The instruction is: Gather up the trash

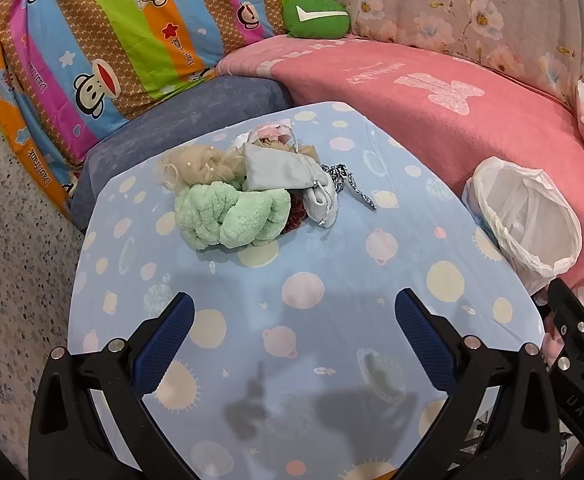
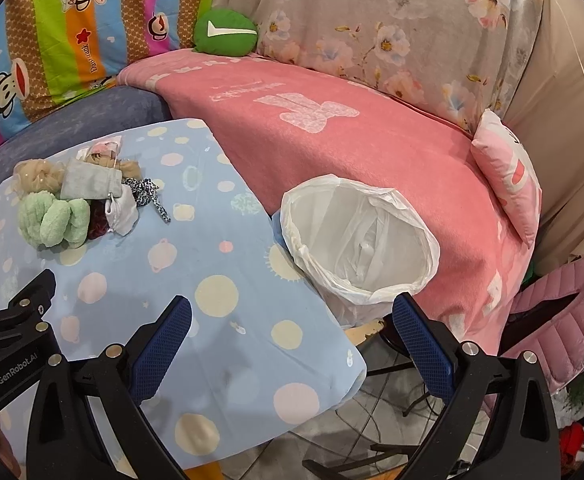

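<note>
**Spotter:** What are you seeing from the left wrist?

**Me:** I'm holding the left gripper (image 1: 294,304) over the blue spotted tablecloth (image 1: 332,360), jaws standing wide apart with nothing between them. The pile of scraps is sitting at about twelve o'clock from it, well apart: a green fluffy band (image 1: 227,216), a beige mesh scrunchie (image 1: 191,168) behind it, and a grey drawstring pouch (image 1: 279,168) lying over the heap. A leopard-print ribbon (image 1: 348,182) is trailing out toward two o'clock, and a dark red scrunchie (image 1: 296,212) is peeking from under the pouch.

**Spotter:** And the bin?

**Me:** The white-lined trash bin (image 1: 528,216) is standing at two o'clock in the left view, off the table's right edge, against the pink blanket (image 1: 452,128). (I cannot tell what, if anything, is lying inside the liner.)

**Spotter:** Right side?

**Me:** I'm hovering the right gripper (image 2: 292,306) at the table's near right corner, jaws also spread and holding nothing. From here the bin (image 2: 364,240) is sitting at twelve o'clock, near the fingertips, its mouth open and tilted toward the camera. The pile (image 2: 79,204) is lying off at ten o'clock. The left gripper's black body (image 2: 7,344) is showing at nine o'clock.

**Spotter:** Background?

**Me:** A striped cartoon quilt (image 1: 103,40) and a green cushion (image 1: 316,16) are resting on the sofa behind.
</note>
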